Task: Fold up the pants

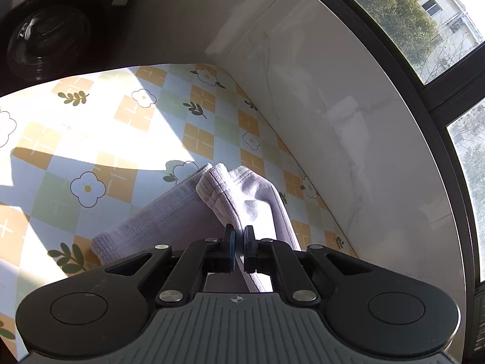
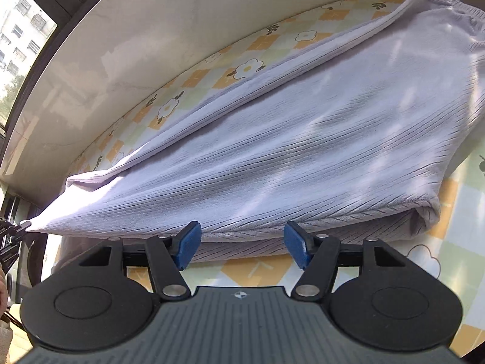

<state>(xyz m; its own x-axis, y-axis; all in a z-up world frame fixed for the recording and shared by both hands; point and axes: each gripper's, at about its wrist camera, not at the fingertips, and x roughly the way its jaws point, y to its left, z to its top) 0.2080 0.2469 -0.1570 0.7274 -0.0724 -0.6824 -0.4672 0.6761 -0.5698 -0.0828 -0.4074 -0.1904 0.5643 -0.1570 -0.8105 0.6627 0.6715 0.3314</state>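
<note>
Your left gripper (image 1: 239,235) clamps the lavender pants (image 2: 272,139) hem, lower centre | your right gripper (image 2: 242,244) gapes, unclenched, before the fold edge

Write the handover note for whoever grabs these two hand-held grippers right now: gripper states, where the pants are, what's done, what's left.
Left hand-held gripper: shut on a pinch of the pants' fabric, holding that end slightly lifted.
Right hand-held gripper: open, its pads not touching anything, poised at the near edge of the pants.
Pants: lavender ribbed pair, lying lengthwise on the flowered table cover, beside the pale wall.
Done: the legs look stacked one over the other.
Left: grip the near edge with the right, then fold the length over, probably cuffs toward waistband, and flatten.
</note>
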